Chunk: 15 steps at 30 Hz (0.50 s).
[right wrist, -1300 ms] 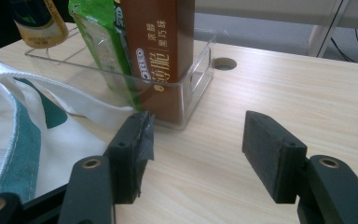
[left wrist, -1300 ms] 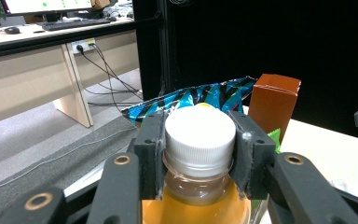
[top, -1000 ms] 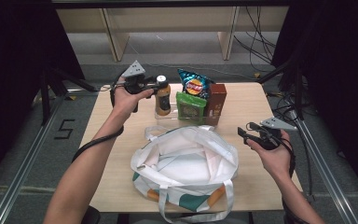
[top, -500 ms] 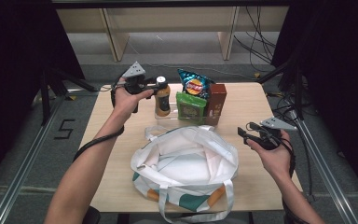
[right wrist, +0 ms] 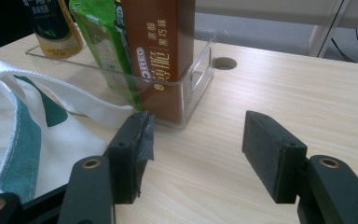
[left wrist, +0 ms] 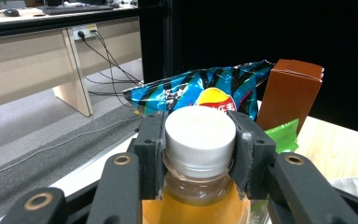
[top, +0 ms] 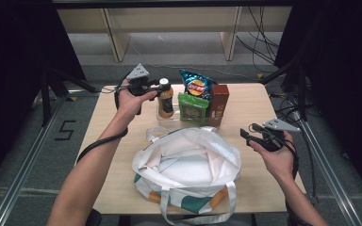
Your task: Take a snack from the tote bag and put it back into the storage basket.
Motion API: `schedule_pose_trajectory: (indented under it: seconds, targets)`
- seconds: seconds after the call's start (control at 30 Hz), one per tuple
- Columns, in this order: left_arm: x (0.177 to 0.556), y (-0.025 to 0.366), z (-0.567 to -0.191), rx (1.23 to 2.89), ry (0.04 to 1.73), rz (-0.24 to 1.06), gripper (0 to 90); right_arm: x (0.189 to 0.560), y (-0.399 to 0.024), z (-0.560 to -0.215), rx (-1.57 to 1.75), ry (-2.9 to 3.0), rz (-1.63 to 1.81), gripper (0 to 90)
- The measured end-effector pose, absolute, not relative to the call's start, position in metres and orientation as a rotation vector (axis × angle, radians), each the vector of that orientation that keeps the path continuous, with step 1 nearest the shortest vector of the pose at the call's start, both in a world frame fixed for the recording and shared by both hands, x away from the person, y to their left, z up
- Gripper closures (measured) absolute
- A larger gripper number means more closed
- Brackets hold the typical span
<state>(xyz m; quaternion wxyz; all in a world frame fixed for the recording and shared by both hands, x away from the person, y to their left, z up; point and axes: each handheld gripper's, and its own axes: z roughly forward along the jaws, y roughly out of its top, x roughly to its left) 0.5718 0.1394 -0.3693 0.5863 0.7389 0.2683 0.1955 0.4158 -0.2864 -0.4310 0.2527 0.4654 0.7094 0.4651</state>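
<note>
Nothing shifted since — left tool (left wrist: 199,154) pinching bottle (left wrist: 199,135) cap, right tool (right wrist: 196,154) spread, empty.

Bystanders on the desk (top: 254,101)

A blue chip bag (top: 196,84), a green packet (top: 192,107) and a brown box (top: 219,101) are stood upright in a clear tray (right wrist: 196,79); a white tote bag (top: 188,165) is laid open nearby.

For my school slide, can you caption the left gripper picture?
Left gripper clamps the orange drink bottle by its white cap.
</note>
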Motion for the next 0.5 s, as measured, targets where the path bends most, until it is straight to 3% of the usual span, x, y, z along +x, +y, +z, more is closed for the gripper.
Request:
schedule_pose_trajectory:
  seconds: [0.5]
  targets:
    - [0.5736, 0.1356, -0.38, 1.74, 0.641, 0.453, 58.8, 0.416, -0.2857, -0.4326, 1.246, 1.925, 1.271, 42.6]
